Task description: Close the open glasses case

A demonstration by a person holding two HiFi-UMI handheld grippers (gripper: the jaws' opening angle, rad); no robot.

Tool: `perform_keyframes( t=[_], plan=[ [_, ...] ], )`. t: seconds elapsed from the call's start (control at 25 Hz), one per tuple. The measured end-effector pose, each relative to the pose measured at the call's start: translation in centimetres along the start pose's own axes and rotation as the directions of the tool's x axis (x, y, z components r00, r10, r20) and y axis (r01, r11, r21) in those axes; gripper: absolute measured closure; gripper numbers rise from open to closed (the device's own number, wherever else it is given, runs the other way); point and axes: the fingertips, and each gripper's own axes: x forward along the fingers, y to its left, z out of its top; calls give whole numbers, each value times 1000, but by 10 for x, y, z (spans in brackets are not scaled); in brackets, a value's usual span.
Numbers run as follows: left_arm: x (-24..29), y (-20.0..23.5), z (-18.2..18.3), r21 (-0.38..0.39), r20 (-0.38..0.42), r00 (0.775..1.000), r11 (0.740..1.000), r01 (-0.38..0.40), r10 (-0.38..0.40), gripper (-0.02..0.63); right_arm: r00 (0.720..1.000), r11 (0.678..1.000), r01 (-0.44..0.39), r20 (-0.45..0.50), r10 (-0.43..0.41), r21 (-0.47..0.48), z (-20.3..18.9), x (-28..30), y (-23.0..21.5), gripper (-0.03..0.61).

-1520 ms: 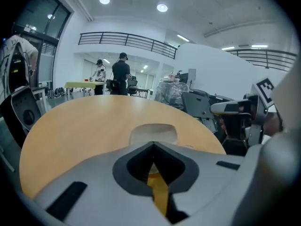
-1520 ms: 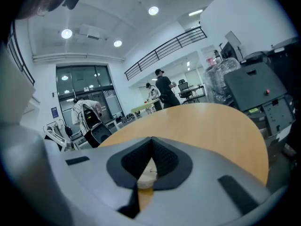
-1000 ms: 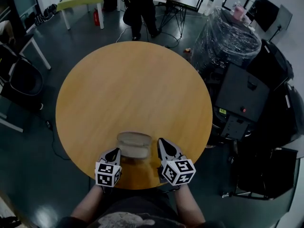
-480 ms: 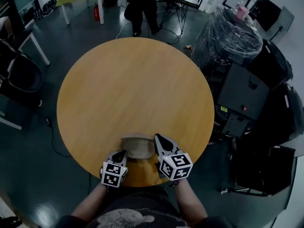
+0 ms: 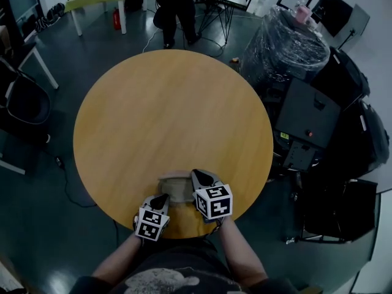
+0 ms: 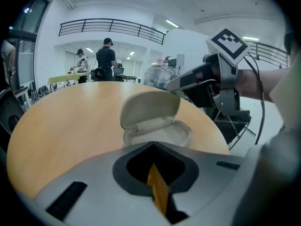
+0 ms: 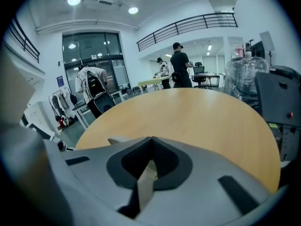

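The left gripper [image 6: 151, 146] has its jaws pressed together with nothing between them, and their tips point at the glasses case [image 6: 149, 111] just ahead. The right gripper [image 7: 150, 139] likewise has its jaws together and empty. In the left gripper view it reaches in from the right to the upper right edge of the case's lid, though contact there cannot be confirmed. The pale case is open, its lid half raised over the base, and it sits between the two grippers close to the near rim of the round wooden table [image 5: 171, 109]. Beyond the table a person [image 6: 106, 60] stands in the background.
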Motion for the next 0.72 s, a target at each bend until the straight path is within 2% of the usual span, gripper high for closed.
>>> perform_keyframes(
  t=[0.2, 0.4, 0.72],
  plan=[
    [-3, 5, 1, 15, 37, 999, 1000, 20, -21, 606, 1000, 999, -9, -2, 9, 34, -12, -11, 7, 591],
    [-27, -3, 12, 6, 135, 982, 991, 132, -131, 606, 1000, 1000, -1, -21, 2, 23, -24, -17, 16, 591],
    [-42, 16, 36, -15, 200, 979, 999, 43, -39, 606, 998, 999, -23, -50, 26, 45, -42, -25, 24, 591]
  ],
)
